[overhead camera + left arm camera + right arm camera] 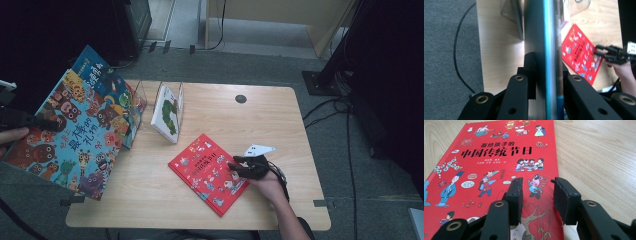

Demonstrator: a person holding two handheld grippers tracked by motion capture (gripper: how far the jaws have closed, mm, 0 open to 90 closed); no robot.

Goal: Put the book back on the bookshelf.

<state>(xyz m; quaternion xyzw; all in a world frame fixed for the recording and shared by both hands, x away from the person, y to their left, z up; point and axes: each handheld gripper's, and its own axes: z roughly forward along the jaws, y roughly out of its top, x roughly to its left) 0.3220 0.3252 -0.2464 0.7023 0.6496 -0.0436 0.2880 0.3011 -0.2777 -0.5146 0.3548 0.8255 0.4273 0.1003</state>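
A large blue picture book [75, 135] with cartoon animals on its cover hangs tilted over the table's left edge. My left gripper [42, 122] is shut on its left edge. In the left gripper view the book [544, 37] runs edge-on between the jaws of the left gripper [547, 67], and both pads press on it. A red picture book [202, 167] lies flat on the wooden table [280, 125], right of the middle. My right gripper [239, 165] hovers just over the red book's right part, open. In the right gripper view that gripper [537, 187] has only the red cover [494, 152] below its spread jaws.
A clear book stand [161, 92] at the back left holds a white book [167, 112] that leans in it. Another colourful book [122, 97] shows behind the lifted one. A round cable hole [241, 99] sits near the far edge. Cables [340, 107] lie on the floor at right.
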